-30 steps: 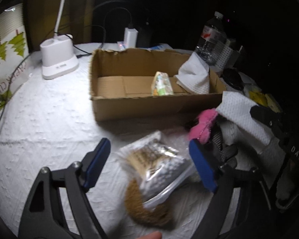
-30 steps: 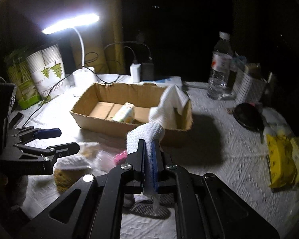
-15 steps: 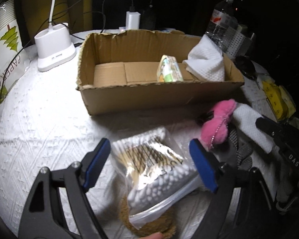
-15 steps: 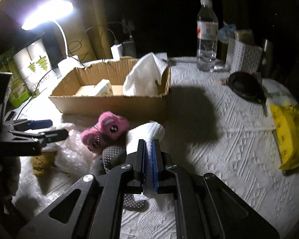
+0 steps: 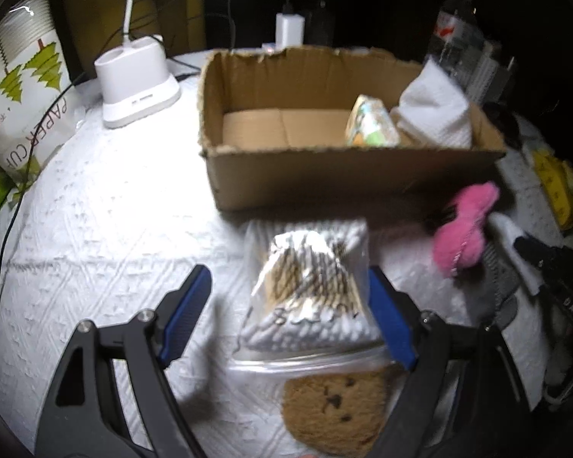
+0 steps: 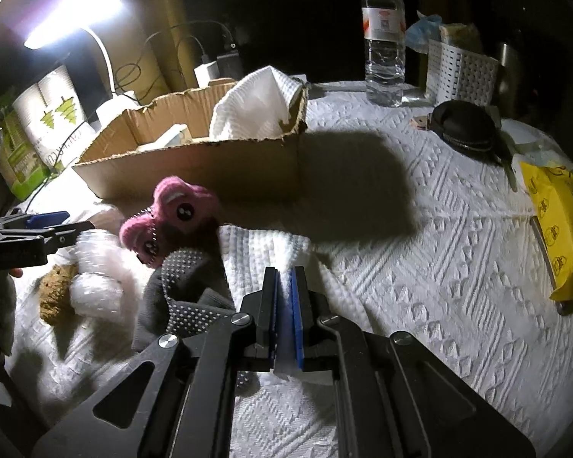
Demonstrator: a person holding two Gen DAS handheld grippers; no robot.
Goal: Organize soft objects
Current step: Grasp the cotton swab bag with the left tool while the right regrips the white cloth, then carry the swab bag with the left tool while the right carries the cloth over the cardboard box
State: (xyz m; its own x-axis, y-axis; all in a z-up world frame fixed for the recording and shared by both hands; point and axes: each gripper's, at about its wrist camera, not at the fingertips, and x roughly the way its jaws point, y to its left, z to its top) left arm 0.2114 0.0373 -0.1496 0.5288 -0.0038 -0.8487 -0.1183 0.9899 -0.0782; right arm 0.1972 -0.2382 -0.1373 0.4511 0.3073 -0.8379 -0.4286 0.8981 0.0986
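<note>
My left gripper (image 5: 286, 305) stands open just above the table. A clear bag of cotton swabs (image 5: 309, 294) lies between its blue pads, close to the right pad and well clear of the left one. A brown round plush (image 5: 336, 408) pokes out from under the bag. My right gripper (image 6: 284, 297) is shut on a white waffle cloth (image 6: 263, 252) that rests on the table. A grey dotted sock (image 6: 187, 278) and a pink plush (image 6: 168, 213) lie just left of the cloth. The cardboard box (image 5: 324, 179) behind holds a tissue pack (image 5: 370, 122) and another white cloth (image 5: 435, 114).
A white lamp base (image 5: 137, 87) and a pack of paper cups (image 5: 19, 87) stand at the left. To the right are a water bottle (image 6: 384, 38), a white basket (image 6: 458, 72), a black pouch (image 6: 466, 126) and a yellow pack (image 6: 557, 206). Cables run behind the box.
Both grippers have come down toward the table. The right one has lowered the white cloth onto it beside the pink plush. The left one now hangs closer over the swab bag.
</note>
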